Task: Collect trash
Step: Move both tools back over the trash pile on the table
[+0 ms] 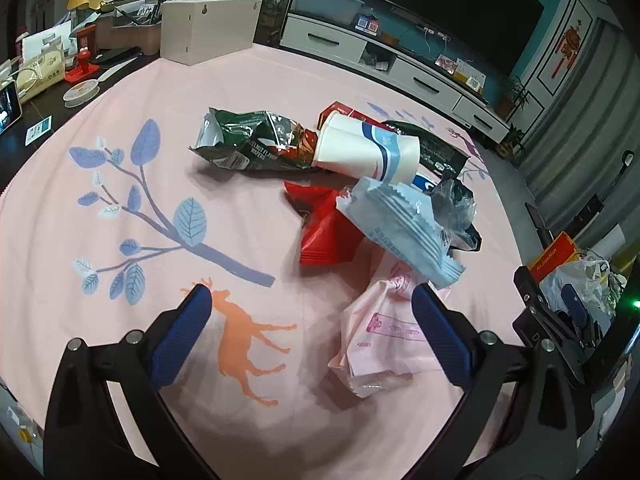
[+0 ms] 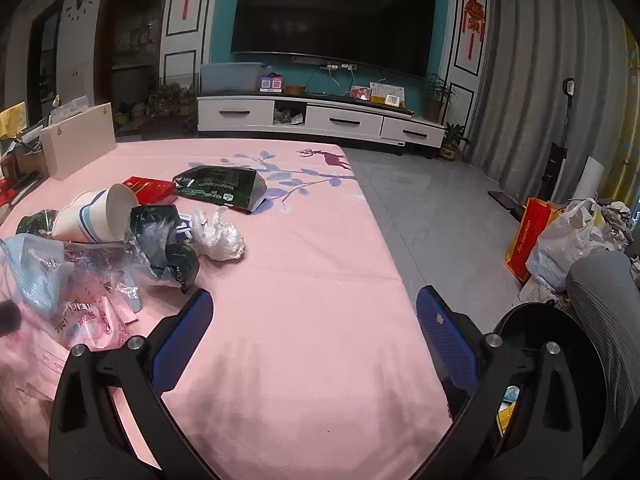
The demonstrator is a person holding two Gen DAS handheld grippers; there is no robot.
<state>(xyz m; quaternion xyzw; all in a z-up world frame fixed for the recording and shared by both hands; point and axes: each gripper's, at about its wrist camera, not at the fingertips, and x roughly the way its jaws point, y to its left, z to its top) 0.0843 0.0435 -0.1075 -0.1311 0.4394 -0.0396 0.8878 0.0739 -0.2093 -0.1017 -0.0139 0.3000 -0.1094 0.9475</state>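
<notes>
Trash lies heaped on the pink tablecloth (image 1: 120, 340): a green wafer bag (image 1: 248, 140), stacked paper cups (image 1: 364, 148), a red wrapper (image 1: 324, 228), a light blue wrapper (image 1: 400, 228) and a crumpled pink plastic bag (image 1: 380, 336). My left gripper (image 1: 312, 300) stands open just above the cloth, its right finger beside the pink bag. My right gripper (image 2: 314, 304) is open over bare cloth at the table's right edge, with nothing between its fingers. In the right wrist view the paper cups (image 2: 100, 216), a crumpled white tissue (image 2: 218, 236), a green bag (image 2: 220, 188) and a red box (image 2: 150, 190) lie to its left.
A black trash bin (image 2: 560, 364) stands on the floor beside the table's right edge. White plastic bags (image 2: 568, 244) and an orange bag (image 2: 528, 236) sit further right. A white box (image 1: 208, 28) and desk clutter line the far left of the table.
</notes>
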